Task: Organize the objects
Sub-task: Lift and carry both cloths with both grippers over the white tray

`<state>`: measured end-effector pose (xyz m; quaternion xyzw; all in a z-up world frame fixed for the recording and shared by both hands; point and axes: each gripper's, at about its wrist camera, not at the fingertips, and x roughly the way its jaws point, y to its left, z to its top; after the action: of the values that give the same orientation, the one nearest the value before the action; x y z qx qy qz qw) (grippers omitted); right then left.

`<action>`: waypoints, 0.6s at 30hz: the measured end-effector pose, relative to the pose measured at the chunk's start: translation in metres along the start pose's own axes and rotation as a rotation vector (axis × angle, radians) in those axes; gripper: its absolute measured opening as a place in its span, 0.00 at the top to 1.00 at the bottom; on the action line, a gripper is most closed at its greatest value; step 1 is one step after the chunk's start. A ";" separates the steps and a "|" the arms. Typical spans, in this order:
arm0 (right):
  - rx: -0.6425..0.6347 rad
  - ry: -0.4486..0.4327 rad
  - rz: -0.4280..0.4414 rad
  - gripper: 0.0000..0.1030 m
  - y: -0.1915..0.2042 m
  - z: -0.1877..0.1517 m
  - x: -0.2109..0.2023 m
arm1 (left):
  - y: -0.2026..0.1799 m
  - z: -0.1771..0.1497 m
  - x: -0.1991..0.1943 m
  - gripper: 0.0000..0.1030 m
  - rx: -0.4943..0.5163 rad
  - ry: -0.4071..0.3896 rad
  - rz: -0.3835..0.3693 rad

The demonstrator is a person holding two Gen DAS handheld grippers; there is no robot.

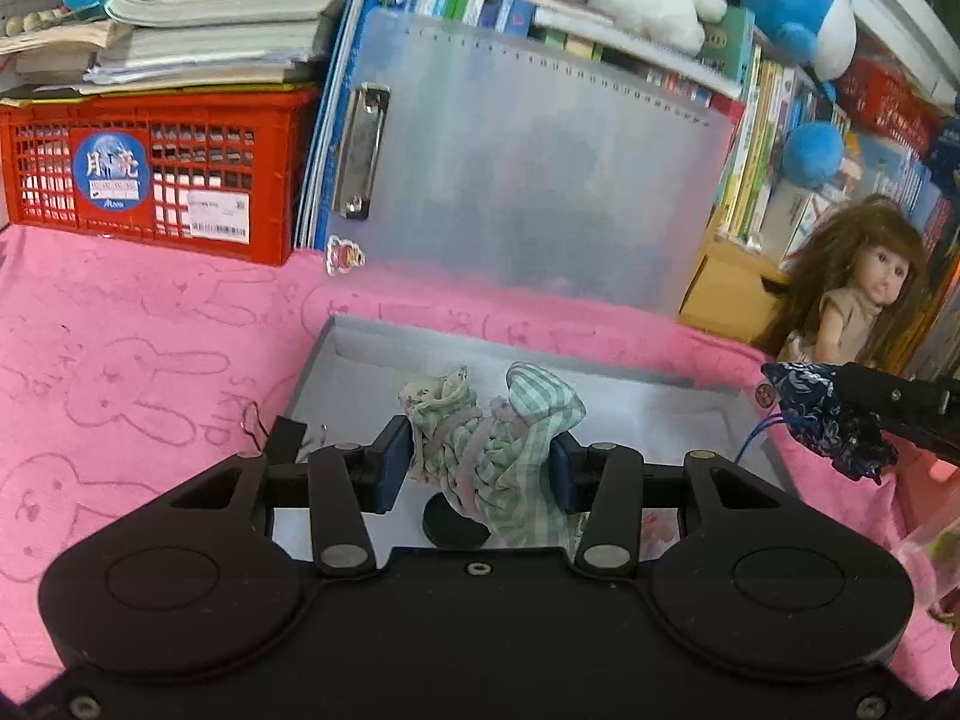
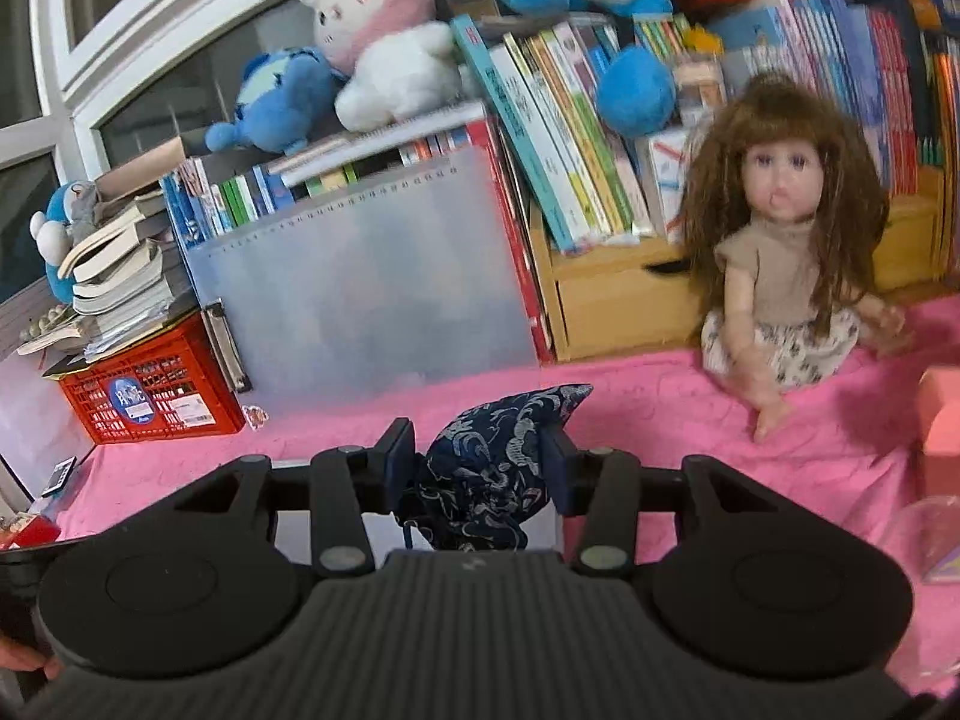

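My left gripper (image 1: 482,463) is clamped on a green-checked cloth pouch (image 1: 498,450), held above the open grey box (image 1: 690,402) that sits on the pink blanket (image 1: 132,372). My right gripper (image 2: 482,461) is clamped on a dark blue patterned pouch (image 2: 492,468), over the blanket at the box's right edge. A long-haired doll (image 2: 786,276) sits on the blanket, against the bookshelf (image 2: 606,294).

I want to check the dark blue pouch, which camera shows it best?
The right wrist view: the dark blue patterned pouch fills the centre, pinched in the right gripper. The left wrist view shows it only small at the right edge, partly hidden by that gripper.
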<state>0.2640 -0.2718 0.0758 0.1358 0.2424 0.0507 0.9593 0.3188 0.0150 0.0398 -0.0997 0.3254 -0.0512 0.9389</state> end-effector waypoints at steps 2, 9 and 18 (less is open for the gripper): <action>0.014 0.014 0.008 0.52 -0.002 -0.005 0.006 | 0.000 -0.003 0.005 0.57 -0.003 0.012 -0.005; 0.039 0.050 0.000 0.52 -0.008 -0.016 0.022 | 0.005 -0.009 0.017 0.57 -0.016 0.028 -0.008; 0.069 0.092 0.009 0.52 -0.011 -0.029 0.039 | 0.009 -0.015 0.026 0.57 -0.012 0.045 -0.006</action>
<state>0.2844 -0.2696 0.0305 0.1672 0.2872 0.0527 0.9417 0.3300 0.0173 0.0110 -0.1053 0.3466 -0.0542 0.9305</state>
